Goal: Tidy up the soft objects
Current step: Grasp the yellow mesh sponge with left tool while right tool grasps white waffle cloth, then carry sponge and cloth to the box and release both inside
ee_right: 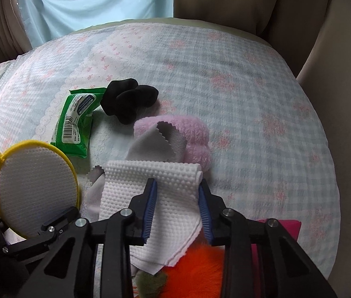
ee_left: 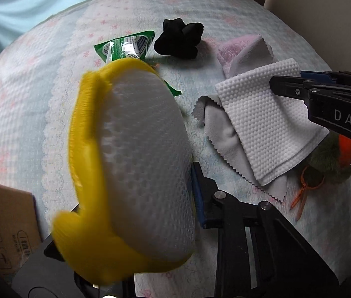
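My left gripper (ee_left: pixel 135 211) is shut on a yellow-rimmed white mesh sponge (ee_left: pixel 135 154), held above the bed; the sponge also shows in the right wrist view (ee_right: pixel 36 193). My right gripper (ee_right: pixel 176 208) is open, its jaws on either side of a white dimpled cloth (ee_right: pixel 155 193) without pinching it; the cloth also shows in the left wrist view (ee_left: pixel 267 121). Under the cloth lies a grey zigzag-edged cloth (ee_left: pixel 225 134). A pink fluffy towel (ee_right: pixel 190 136), black socks (ee_right: pixel 129 99) and a green wipes pack (ee_right: pixel 76 121) lie further back.
An orange and green plush toy (ee_right: pixel 195 270) lies under the right gripper, next to a red item (ee_right: pixel 289 224). Small orange scissors (ee_left: pixel 304 193) lie by the plush. A cardboard box (ee_left: pixel 4 226) stands at the left. The checked bedspread (ee_right: pixel 249 99) stretches to the right.
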